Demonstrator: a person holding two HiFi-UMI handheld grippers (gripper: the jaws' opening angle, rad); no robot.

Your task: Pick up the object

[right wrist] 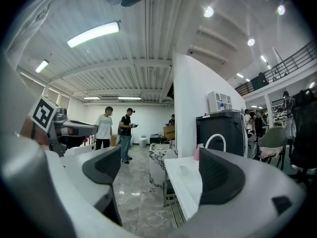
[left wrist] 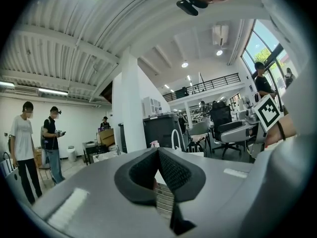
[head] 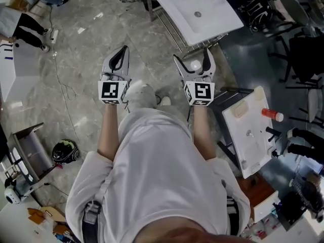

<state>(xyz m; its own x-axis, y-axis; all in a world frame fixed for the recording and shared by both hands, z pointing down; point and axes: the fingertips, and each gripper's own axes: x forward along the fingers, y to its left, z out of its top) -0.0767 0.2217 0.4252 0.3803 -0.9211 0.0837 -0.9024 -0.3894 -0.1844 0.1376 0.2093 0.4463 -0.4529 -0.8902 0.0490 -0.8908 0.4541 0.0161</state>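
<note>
Both grippers are held out over the grey marble floor (head: 91,49), level with each other. My left gripper (head: 122,51) is shut, its dark pads (left wrist: 171,170) pressed together with nothing between them. My right gripper (head: 192,56) stands open, and only floor and the white counter (right wrist: 185,182) show between its pads (right wrist: 220,175). Neither gripper holds or touches anything. A red bottle (head: 272,115) lies on a white tabletop (head: 253,146) to the right of the right gripper, well out of its jaws.
A white sink counter (head: 202,19) on a wire frame stands just ahead of the right gripper, with a pink bottle (right wrist: 196,152) on it. A dark helmet (head: 65,151) and a cable (head: 61,80) lie on the floor at the left. Two people (right wrist: 115,133) stand farther off.
</note>
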